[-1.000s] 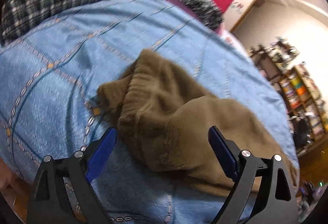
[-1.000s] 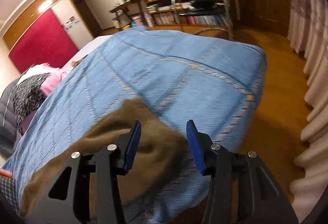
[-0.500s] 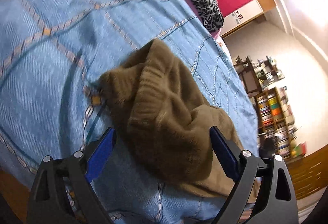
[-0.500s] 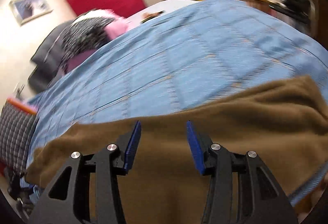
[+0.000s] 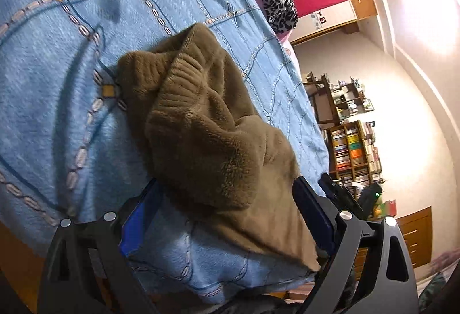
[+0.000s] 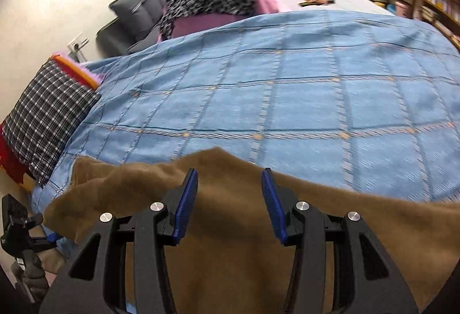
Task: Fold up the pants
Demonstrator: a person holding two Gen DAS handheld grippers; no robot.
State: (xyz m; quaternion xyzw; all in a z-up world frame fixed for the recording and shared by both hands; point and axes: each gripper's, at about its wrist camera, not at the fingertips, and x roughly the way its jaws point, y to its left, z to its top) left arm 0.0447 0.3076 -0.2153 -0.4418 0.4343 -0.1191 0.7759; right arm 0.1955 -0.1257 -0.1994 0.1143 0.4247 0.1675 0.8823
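Brown fleece pants (image 5: 212, 138) lie crumpled on a blue patterned bedspread (image 5: 72, 26), ribbed waistband bunched at the far end. My left gripper (image 5: 227, 199) is open, its blue-padded fingers straddling the near end of the pants at the bed's edge. In the right wrist view the pants (image 6: 230, 242) spread wide across the near edge of the bedspread (image 6: 287, 98). My right gripper (image 6: 230, 187) is open just above the pants' far edge, holding nothing. The left gripper shows at the far left of the right wrist view (image 6: 17, 230).
A plaid cushion (image 6: 43, 115) sits at the bed's left end. A leopard-print and pink pile (image 6: 212, 1) and a dark padded item (image 6: 138, 15) lie at the far side. Bookshelves (image 5: 353, 147) stand beyond the bed. Wood floor lies below the bed edge.
My right gripper swung from the pants' end toward their middle, now facing across the bed. My left gripper moved closer to the pants, which now reach between its fingers. Both stayed open.
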